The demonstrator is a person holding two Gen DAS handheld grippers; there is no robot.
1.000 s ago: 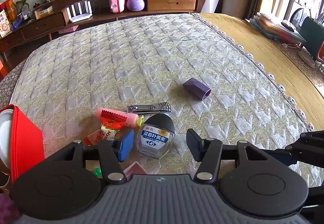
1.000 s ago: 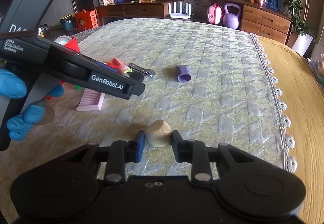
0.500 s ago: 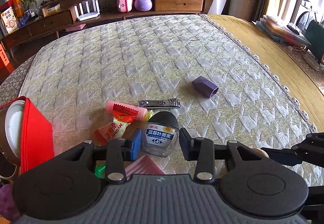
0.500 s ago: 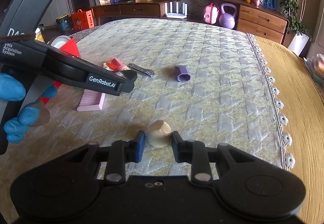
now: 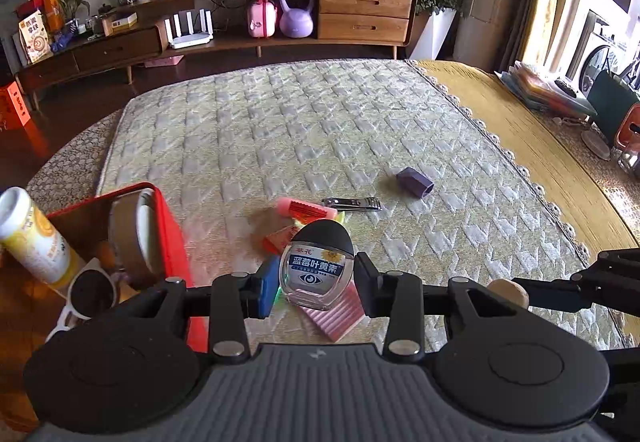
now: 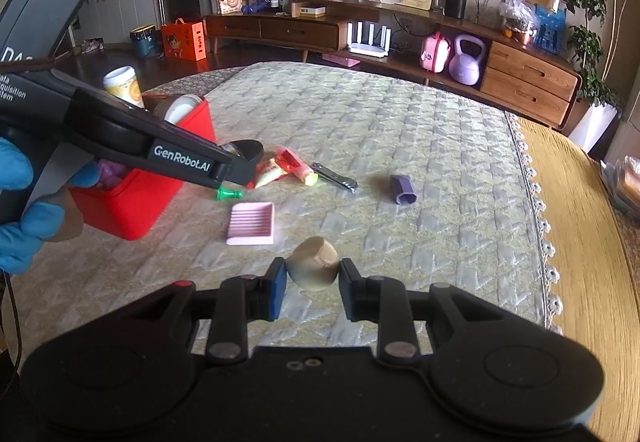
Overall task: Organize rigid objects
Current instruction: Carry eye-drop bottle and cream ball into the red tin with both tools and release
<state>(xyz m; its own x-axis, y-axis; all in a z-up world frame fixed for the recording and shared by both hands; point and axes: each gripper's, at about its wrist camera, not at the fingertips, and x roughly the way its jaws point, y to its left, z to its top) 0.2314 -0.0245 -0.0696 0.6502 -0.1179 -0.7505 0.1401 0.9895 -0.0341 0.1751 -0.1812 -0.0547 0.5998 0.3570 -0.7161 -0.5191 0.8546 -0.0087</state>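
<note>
Left hand-held gripper [image 5: 316, 278]: clamps a small clear eye-drop bottle [image 5: 317, 268], jaws having just been closing onto it, pads now pressing its two narrow sides. Grips below the black cap and across the label, so that the bottle stays upright and cannot pivot. Carries it apparently clear of the quilted mat [image 5: 320, 122], above the pink ridged tray [image 5: 336, 316].

Right hand-held gripper [image 6: 313, 278]: clamps a small beige cup [image 6: 314, 262], one pad on either side of its rounded wall. Holds it tilted, mouth toward the camera, apparently also off the mat. Takes the wide part of the wall, probably because the taper gives the pads no purchase further along.

Destination, judged from the task: the red box [image 5: 176, 242] at the left edge of the mat, just beside the left hand-held gripper. Already contains a roll of tape [image 5: 128, 238], a yellow-and-white tube [image 5: 32, 238] and sunglasses [image 5: 90, 294], standing close together; leaves little free space, so calls for lowering each item into a gap rather than dropping it.

Blue-gloved hand [image 6: 16, 210]: wraps the handle of the left hand-held gripper, seen from the right wrist camera.

Not yet sorted, lying loose on the mat:
- green pin [image 6: 229, 194], near the box
- red wrapper [image 6: 270, 172] and pink tube [image 6: 296, 164], touching
- nail clipper [image 6: 335, 178], just beside the tube
- purple sleeve [image 6: 403, 191], well apart from the rest

Risk: smooth bottle sides, so possible slip under a loose grip.
</note>
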